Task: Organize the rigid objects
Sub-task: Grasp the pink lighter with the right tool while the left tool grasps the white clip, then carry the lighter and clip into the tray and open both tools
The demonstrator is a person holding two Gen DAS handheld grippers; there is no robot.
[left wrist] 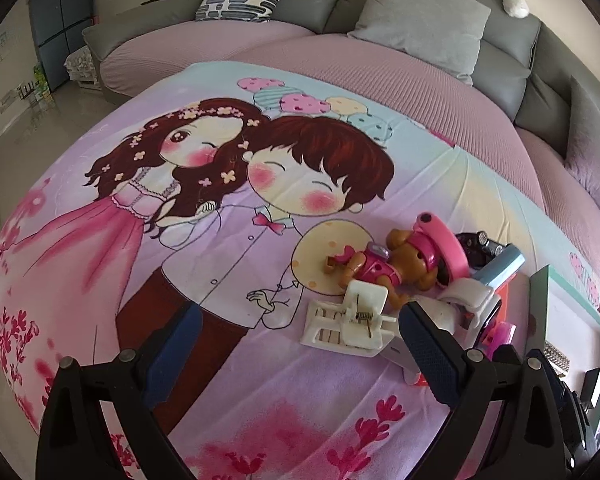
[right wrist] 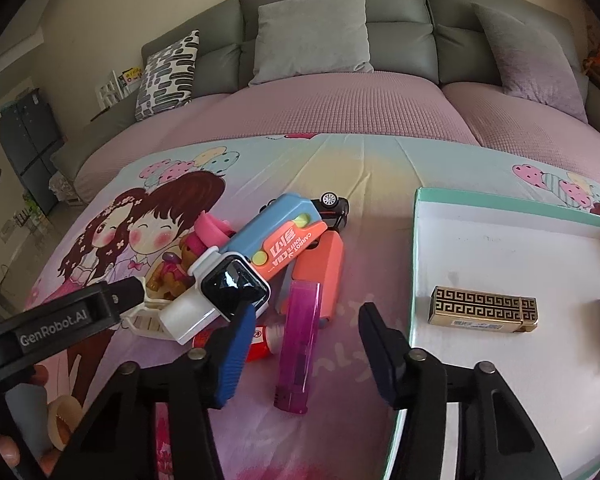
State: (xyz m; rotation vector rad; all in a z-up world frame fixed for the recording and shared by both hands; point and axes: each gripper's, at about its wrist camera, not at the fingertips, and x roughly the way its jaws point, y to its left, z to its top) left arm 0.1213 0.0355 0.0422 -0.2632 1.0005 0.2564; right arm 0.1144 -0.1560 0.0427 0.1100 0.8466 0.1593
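Right wrist view: your right tool (right wrist: pixel 304 354) straddles the purple lighter (right wrist: pixel 298 344), pads apart and not pressing it.
Your left tool (left wrist: pixel 300 344) stands wide and empty over the printed sheet (left wrist: pixel 220 280), its right finger just beside the white clip (left wrist: pixel 350 320). The toy pile, white watch (right wrist: pixel 224 292), blue-orange carrot knife (right wrist: pixel 276 236) and doll (left wrist: pixel 380 268), lies left of the white tray (right wrist: pixel 500 248), which holds a gold patterned lighter (right wrist: pixel 484 310).

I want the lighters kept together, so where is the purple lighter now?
In the right wrist view, the purple lighter lies on the printed sheet between the right tongs, beside the smartwatch.
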